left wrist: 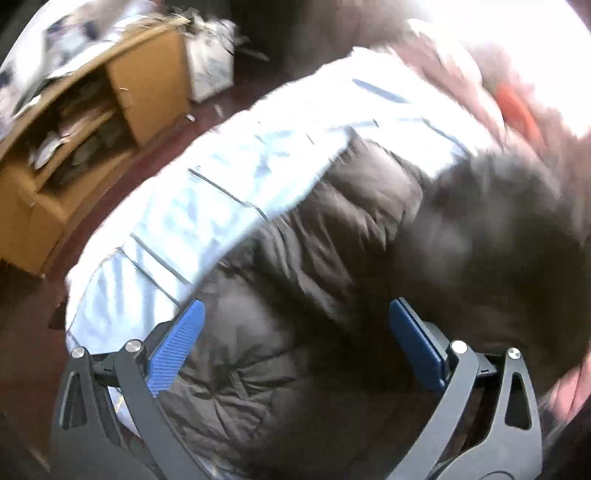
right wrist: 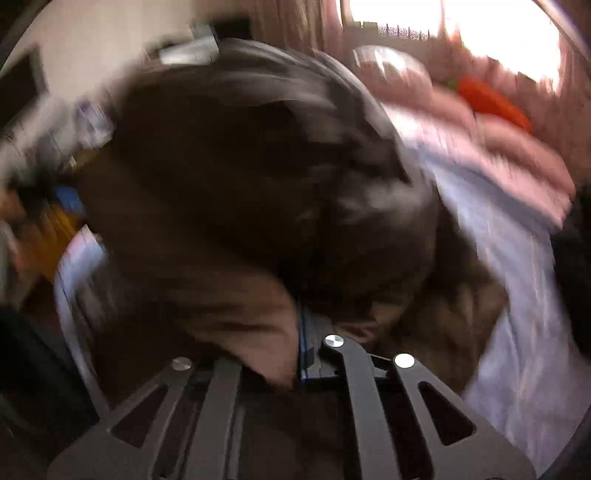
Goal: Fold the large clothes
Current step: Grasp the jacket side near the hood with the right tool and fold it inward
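Observation:
A dark brown puffy jacket (left wrist: 332, 240) lies on a pale blue striped sheet (left wrist: 221, 177). My left gripper (left wrist: 295, 308) hangs just above the jacket, its blue pads (left wrist: 177, 343) wide apart with nothing between them; it is open. In the right wrist view the jacket (right wrist: 240, 166) is lifted and fills most of the blurred picture. My right gripper (right wrist: 301, 332) is shut on a bunched fold of the jacket's cloth (right wrist: 255, 328), which drapes over its left finger and hides that pad.
A cardboard box (left wrist: 74, 140) full of paper stands on the dark red floor (left wrist: 26, 332) left of the bed. A pink blanket (right wrist: 509, 155) with an orange object (right wrist: 491, 103) lies at the far side under a bright window (right wrist: 480, 22).

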Motion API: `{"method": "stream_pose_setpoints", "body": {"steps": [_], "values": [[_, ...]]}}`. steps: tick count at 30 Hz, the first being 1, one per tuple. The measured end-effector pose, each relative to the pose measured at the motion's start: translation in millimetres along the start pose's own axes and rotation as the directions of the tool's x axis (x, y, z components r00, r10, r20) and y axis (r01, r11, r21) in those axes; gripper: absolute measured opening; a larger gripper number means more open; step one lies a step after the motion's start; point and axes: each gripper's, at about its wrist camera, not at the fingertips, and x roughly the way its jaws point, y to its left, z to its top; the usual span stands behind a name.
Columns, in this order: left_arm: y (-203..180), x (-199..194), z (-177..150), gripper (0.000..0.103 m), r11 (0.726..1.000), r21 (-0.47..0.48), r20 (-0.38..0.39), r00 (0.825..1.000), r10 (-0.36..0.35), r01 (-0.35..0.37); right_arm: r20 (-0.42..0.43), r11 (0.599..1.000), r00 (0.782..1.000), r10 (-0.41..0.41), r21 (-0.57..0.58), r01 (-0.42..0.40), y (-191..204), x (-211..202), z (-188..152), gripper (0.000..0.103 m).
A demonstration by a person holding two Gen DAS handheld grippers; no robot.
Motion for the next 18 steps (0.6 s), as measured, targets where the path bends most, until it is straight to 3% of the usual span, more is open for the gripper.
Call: {"method": "stream_pose_setpoints", "body": {"steps": [2, 4, 6, 8, 13, 14, 15, 16, 17, 18], "values": [[4, -16, 1, 0.101, 0.999, -0.021, 0.08, 0.996, -0.047, 0.049, -0.023, 0.995, 0.998, -0.052, 0.08, 0.054, -14, 2, -19, 0.015], [-6, -23, 0, 0.101, 1.0, 0.029, 0.134, 0.991, -0.001, -0.003, 0.019, 0.985, 0.995, -0.103, 0.139, 0.099, -23, -4, -34, 0.02], [-20, -22, -1, 0.101, 0.997, 0.082, 0.16, 0.987, -0.023, 0.01, 0.004, 0.983, 0.988, -0.156, 0.097, 0.155, -20, 0, -39, 0.022], [-37, -18, -3, 0.101, 0.987, 0.149, 0.135, 0.988, -0.08, 0.059, -0.017, 0.986, 0.987, -0.157, 0.048, 0.158, -15, 4, -38, 0.023], [-80, 8, -22, 0.101, 0.954, 0.286, 0.029, 0.995, -0.1, 0.088, 0.087, 0.977, 0.977, -0.193, -0.077, 0.2, 21, -13, -33, 0.027], [-86, 13, -26, 0.101, 0.949, 0.303, 0.009, 0.995, -0.097, 0.09, 0.12, 0.967, 0.97, -0.21, -0.121, 0.224, 29, -18, -31, 0.033], [-90, 15, -31, 0.101, 0.945, 0.314, -0.003, 0.996, -0.094, 0.09, 0.141, 0.955, 0.965, -0.22, -0.169, 0.243, 36, -24, -29, 0.054], [-94, 19, -35, 0.101, 0.942, 0.324, -0.017, 0.996, -0.091, 0.092, 0.147, 0.945, 0.962, -0.231, -0.2, 0.258, 38, -22, -30, 0.068], [-97, 22, -37, 0.101, 0.938, 0.334, -0.032, 0.996, -0.088, 0.094, 0.151, 0.936, 0.96, -0.235, -0.231, 0.266, 43, -26, -31, 0.102], [-99, 25, -41, 0.101, 0.936, 0.34, -0.039, 0.996, -0.082, 0.091, 0.174, 0.927, 0.96, -0.221, -0.269, 0.262, 49, -32, -33, 0.102]]}}
